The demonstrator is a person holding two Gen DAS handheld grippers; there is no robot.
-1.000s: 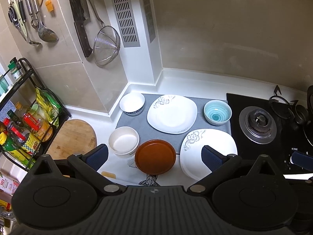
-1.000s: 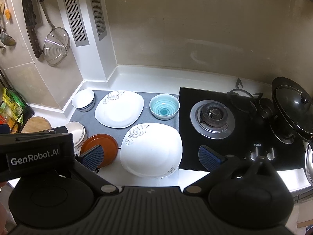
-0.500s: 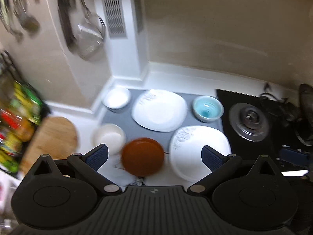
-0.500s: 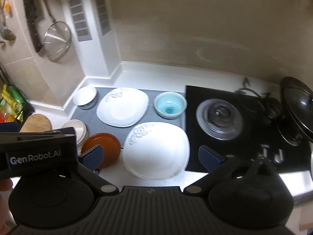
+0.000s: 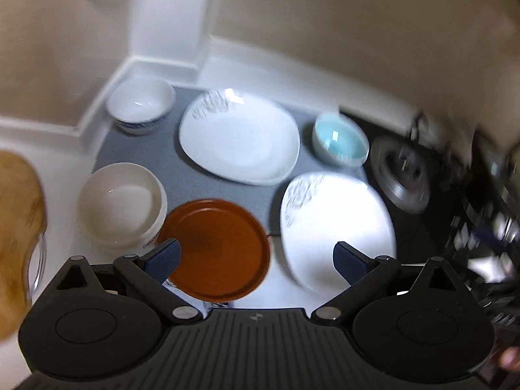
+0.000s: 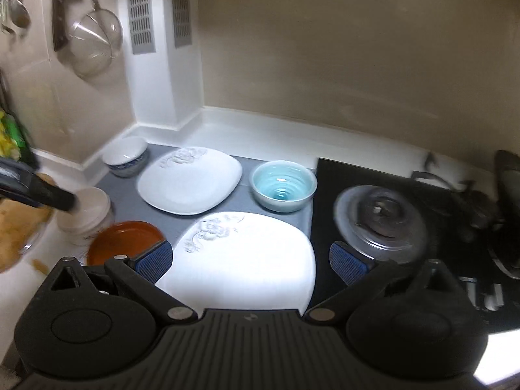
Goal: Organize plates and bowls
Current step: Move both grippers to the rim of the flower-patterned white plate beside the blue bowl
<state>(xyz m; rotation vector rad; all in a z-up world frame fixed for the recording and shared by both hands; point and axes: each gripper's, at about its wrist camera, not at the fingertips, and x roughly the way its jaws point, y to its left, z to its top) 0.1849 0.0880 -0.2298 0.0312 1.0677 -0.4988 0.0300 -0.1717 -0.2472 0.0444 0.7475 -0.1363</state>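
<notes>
Left wrist view looks steeply down over its own gripper (image 5: 256,255) at the table (image 5: 81,143), close in and blurred, brown plate (image 5: 216,248) nearest. Right wrist view sits further right, angled down more gently toward the back wall, the stove burner (image 6: 380,221) in frame. Both share the grey mat (image 6: 243,162) and its dishes.

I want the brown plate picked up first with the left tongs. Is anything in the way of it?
Nothing visible blocks it. The open left tongs hang just above the brown plate; the cream bowl sits close on its left, and the near white plate lies apart on its right.
</notes>
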